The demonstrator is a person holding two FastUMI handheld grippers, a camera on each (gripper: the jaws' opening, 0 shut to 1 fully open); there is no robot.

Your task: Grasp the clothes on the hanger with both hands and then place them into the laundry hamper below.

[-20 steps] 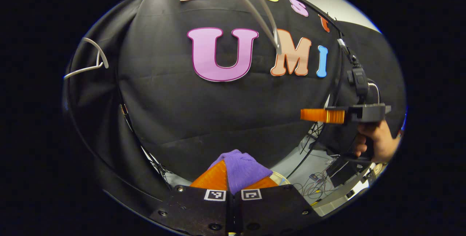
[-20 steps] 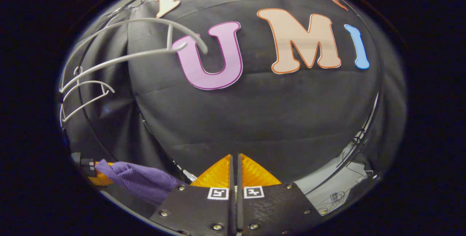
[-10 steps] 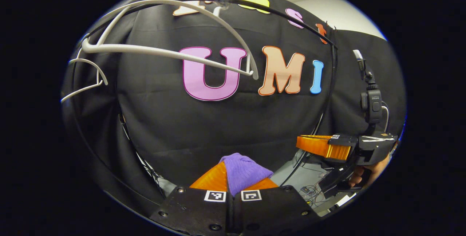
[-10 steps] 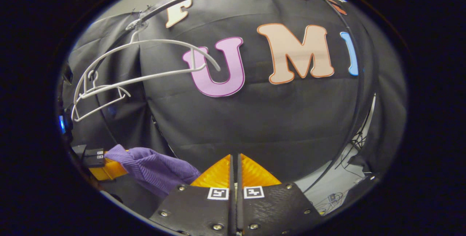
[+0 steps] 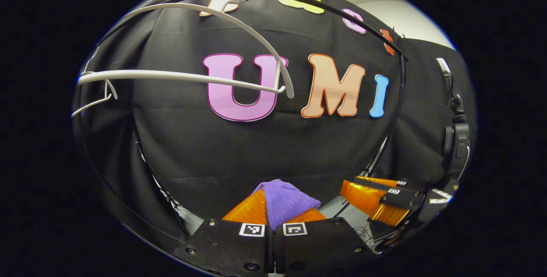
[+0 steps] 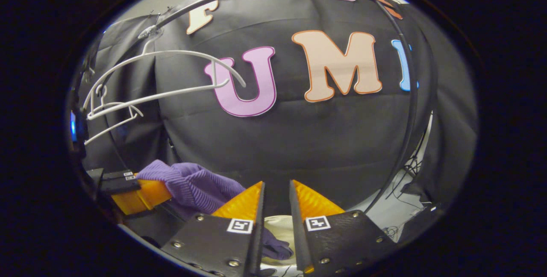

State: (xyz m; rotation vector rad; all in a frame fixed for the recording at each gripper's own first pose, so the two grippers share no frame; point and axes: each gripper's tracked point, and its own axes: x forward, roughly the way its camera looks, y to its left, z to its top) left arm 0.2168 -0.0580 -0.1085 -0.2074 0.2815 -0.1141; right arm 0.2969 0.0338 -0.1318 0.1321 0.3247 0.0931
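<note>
The left gripper [image 5: 273,208] pinches the purple clothes [image 5: 284,200] tight between its two fingers, low down under the bare white hanger [image 5: 179,76]. The right gripper [image 6: 277,195] has its fingers a little apart, holding nothing. A cream laundry hamper [image 6: 277,225] peeks out below it.
</note>
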